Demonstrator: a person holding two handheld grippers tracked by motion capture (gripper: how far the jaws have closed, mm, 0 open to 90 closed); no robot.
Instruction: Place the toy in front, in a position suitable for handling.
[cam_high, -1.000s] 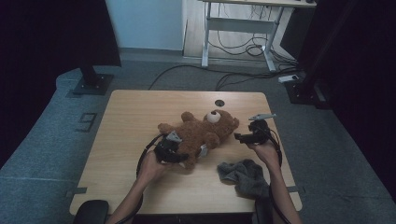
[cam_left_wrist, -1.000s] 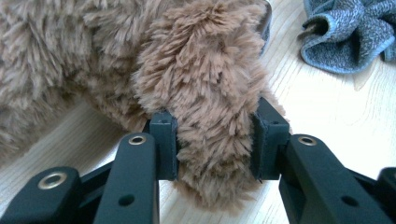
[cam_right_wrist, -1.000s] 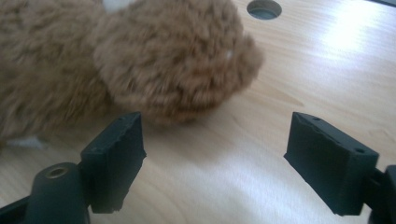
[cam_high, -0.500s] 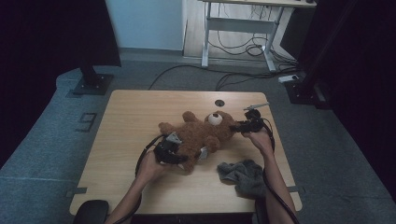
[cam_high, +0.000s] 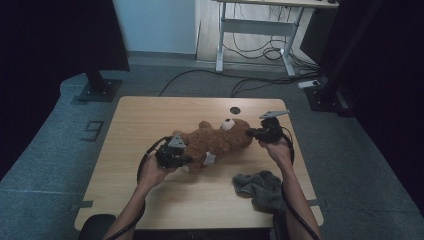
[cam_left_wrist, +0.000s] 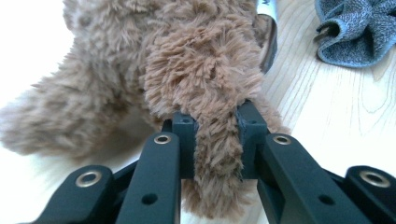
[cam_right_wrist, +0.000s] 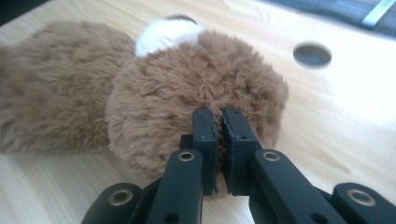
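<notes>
Item one: brown teddy bear (cam_high: 215, 142). It is lying stretched across the middle of the high view on the wooden table (cam_high: 145, 115), head toward the right of the frame, white muzzle facing the far edge, a small white tag showing on its underside.

Item two: your left gripper (cam_high: 172, 155). You are holding it at centre left of the high view, at the bear's lower end. In the left gripper view (cam_left_wrist: 215, 135) its jaws have just been closing and are now pinching a plush limb, with fur bulging out above and below the pads (cam_left_wrist: 184, 140).

Item three: your right gripper (cam_high: 259, 133). You are holding it at centre right of the high view, against the bear's head. In the right gripper view (cam_right_wrist: 219, 140) its jaws have just been closing and are now standing almost together, nipping a thin tuft of fur at the edge of the head, with the white muzzle (cam_right_wrist: 168, 33) sitting at top centre of that frame.

Item four: grey cloth (cam_high: 257, 186). It is lying crumpled at lower right of the high view, near your right forearm and apart from the bear; it is also showing at the upper right of the left gripper view (cam_left_wrist: 357, 30).

Item five: round hole (cam_high: 235, 109) in the tabletop. It is sitting just above the bear's head in the high view, and at upper right of the right gripper view (cam_right_wrist: 312, 54).
</notes>
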